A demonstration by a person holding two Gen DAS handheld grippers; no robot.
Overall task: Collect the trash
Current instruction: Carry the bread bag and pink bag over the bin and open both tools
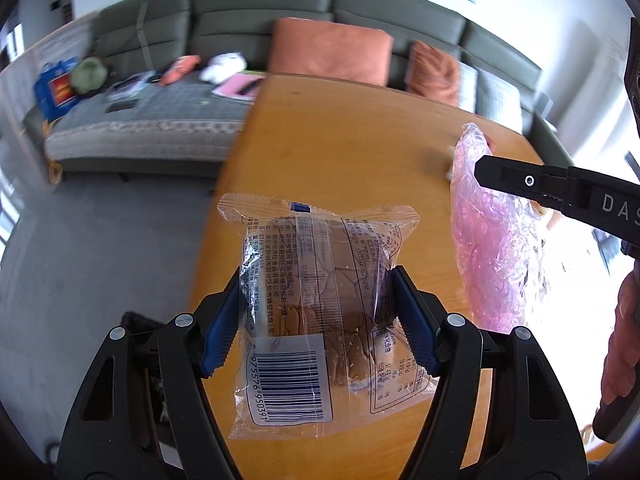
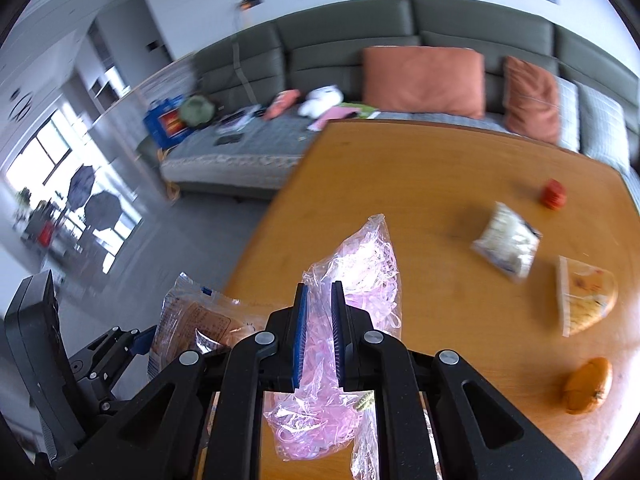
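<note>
**Both grippers loaded, more litter still out on the table**

Left gripper [image 1: 316,312], bottom centre of its view: blue pads clamped on a clear snack wrapper [image 1: 320,300], barcode end nearest the lens. The film is slick and mostly hangs free; a jolt could slide it out

Right gripper [image 2: 318,332], lower centre of its view: jaws nearly closed on a bag of pink shreds [image 2: 360,272]. It bites thin film only, so the bag may tear or spill

Further out, right side of the right view, on the wooden table [image 2: 420,184]: white packet [image 2: 508,240], wedge wrapper [image 2: 584,296], orange lump [image 2: 588,386], small red item [image 2: 553,194]. With neither gripper free, reaching for these risks a drop. Frames are blurred, suggesting motion

Sofa [image 2: 360,32] beyond
</note>
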